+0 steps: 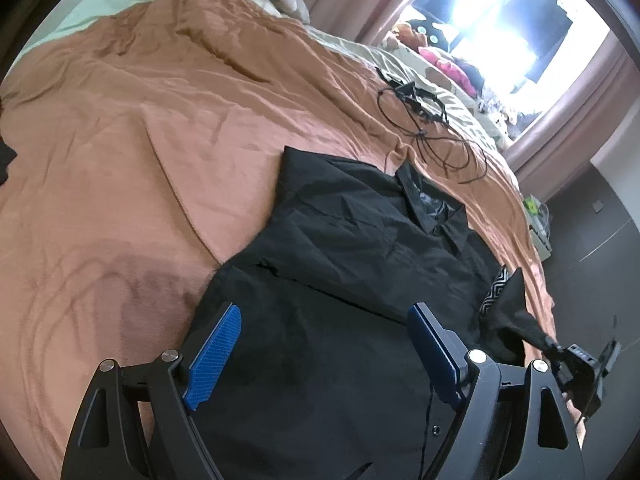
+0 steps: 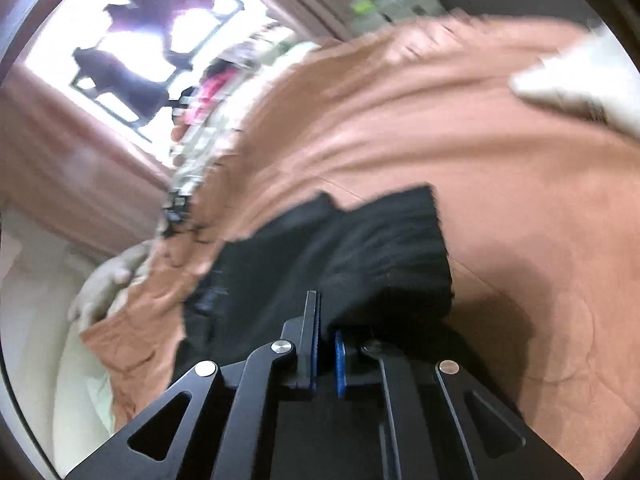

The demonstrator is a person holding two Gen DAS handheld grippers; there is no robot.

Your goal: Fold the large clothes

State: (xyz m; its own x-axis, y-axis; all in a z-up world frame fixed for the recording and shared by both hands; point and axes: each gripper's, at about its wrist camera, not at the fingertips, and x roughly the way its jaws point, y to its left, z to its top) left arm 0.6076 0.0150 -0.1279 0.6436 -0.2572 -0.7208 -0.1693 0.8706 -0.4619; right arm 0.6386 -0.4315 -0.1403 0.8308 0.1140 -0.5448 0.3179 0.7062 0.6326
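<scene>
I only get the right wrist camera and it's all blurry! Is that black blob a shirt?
Observer: Yes. The left wrist view shows a black shirt with a collar, spread on the orange blanket.
Operator: Where are my left tongs?
Observer: They are open over the shirt's lower part, with nothing pinched between them.
Operator: Is anything else on the bed?
Observer: A tangle of black cable lies on the blanket just beyond the collar.
</scene>
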